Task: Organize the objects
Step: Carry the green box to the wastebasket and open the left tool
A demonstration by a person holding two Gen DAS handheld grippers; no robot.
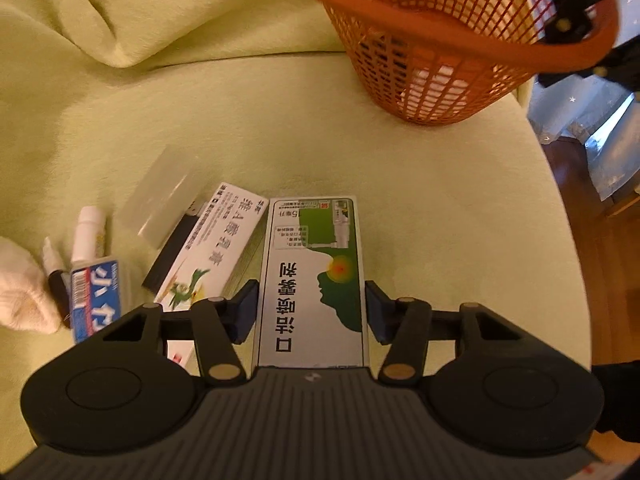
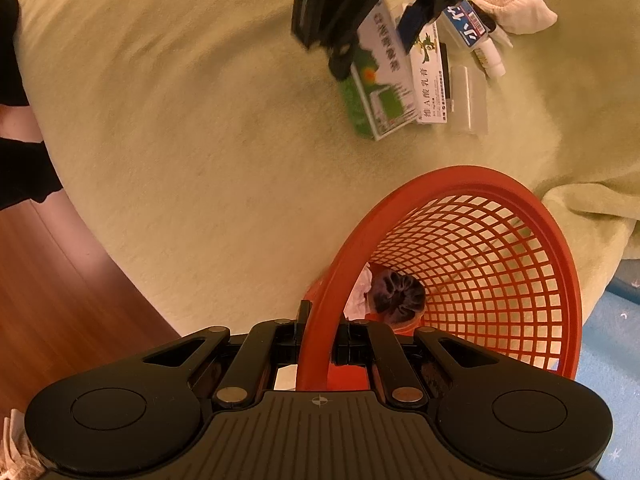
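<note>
A green-and-white box [image 1: 312, 280] lies on the pale green cover. My left gripper [image 1: 311, 308] straddles its near end, both blue pads against its long sides. Left of it lie a white box with a green figure [image 1: 216, 256], a clear plastic case [image 1: 164, 204], a blue-and-white packet [image 1: 96, 300] and a small white bottle [image 1: 88, 236]. My right gripper [image 2: 318, 340] is shut on the near rim of the orange mesh basket [image 2: 460, 184], which holds a dark purple scrunchie [image 2: 396, 292]. From the right wrist, the left gripper [image 2: 372, 40] covers the green-and-white box [image 2: 380, 92].
A white cloth [image 1: 20, 292] and a small dark bottle [image 1: 56, 276] lie at the far left. A folded blanket [image 1: 100, 12] rises behind. The cover's rounded edge drops to a wooden floor [image 1: 600, 260]. A person's dark sleeve [image 2: 12, 60] shows at the left edge.
</note>
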